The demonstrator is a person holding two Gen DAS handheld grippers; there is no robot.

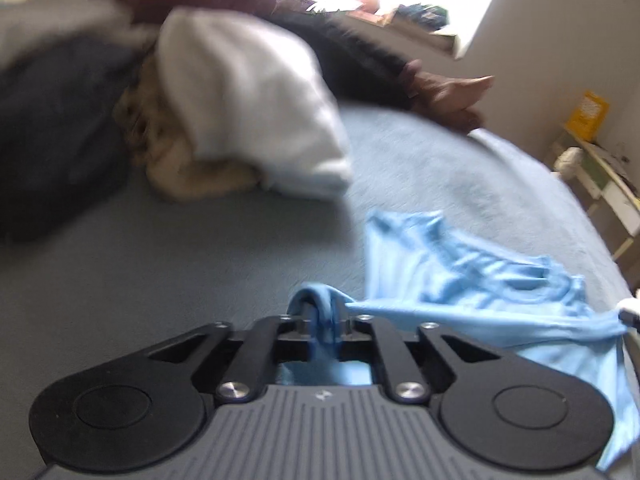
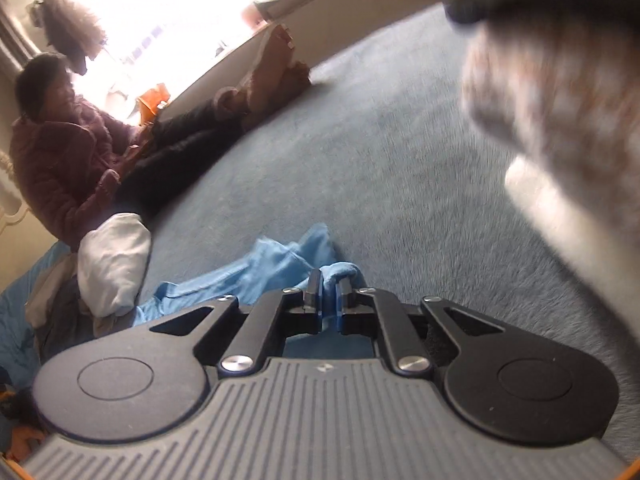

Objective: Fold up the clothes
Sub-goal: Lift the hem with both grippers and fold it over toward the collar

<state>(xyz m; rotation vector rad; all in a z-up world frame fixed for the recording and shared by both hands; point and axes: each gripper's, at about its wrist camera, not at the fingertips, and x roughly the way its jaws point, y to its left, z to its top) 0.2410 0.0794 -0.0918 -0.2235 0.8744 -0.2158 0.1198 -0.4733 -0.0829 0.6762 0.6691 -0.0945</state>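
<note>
I am holding a bunched edge of the light blue shirt [image 1: 480, 272] in my left gripper [image 1: 320, 320], the jaws closed narrow on a twisted fold of it. My right gripper [image 2: 329, 292] is pinching another bunch of the same shirt [image 2: 276, 264], its jaws nearly together with cloth between them. The shirt is lying crumpled and partly stretched on the blue-grey carpet [image 1: 160, 264] just ahead of both grippers. Beyond it, a pile of clothes [image 1: 224, 120] is sitting on the carpet, a white piece on top. Further back, a person in a maroon jacket [image 2: 64, 160] is sitting on the floor by a bright window [image 2: 168, 20].
</note>
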